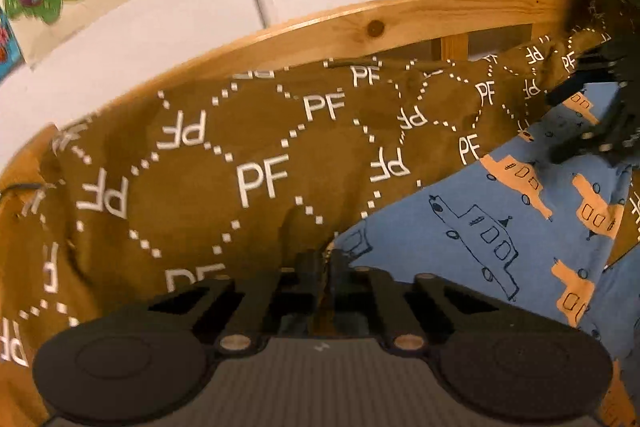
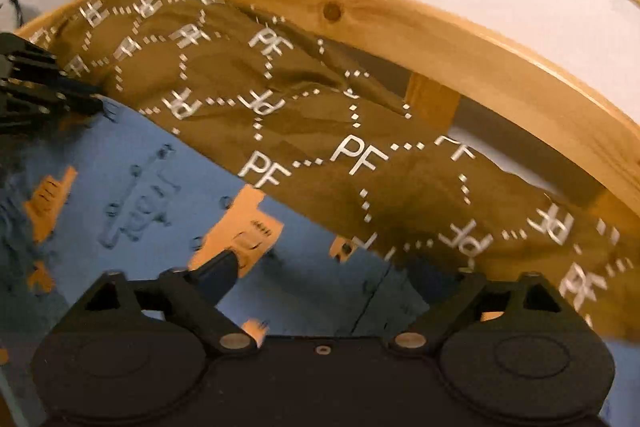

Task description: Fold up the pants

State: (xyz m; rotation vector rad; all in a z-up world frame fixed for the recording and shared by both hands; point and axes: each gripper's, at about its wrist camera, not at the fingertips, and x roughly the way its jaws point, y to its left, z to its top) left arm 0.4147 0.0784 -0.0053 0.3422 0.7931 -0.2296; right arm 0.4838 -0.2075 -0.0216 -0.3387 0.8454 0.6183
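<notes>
The left gripper (image 1: pixel 326 263) is pinched on the pants (image 1: pixel 240 147) — the right gripper (image 2: pixel 332 267), jaws apart, should grab the cloth edge just ahead.

— What's underneath it all?
— A bed, its blue sheet (image 1: pixel 460 239) printed with orange and outlined cars, filling the lower right of the left view.
— And on the sheet?
— Brown pants (image 1: pixel 248 163) with white "PF" lettering, lying against the wooden bed rail (image 1: pixel 360 23) above.
</notes>
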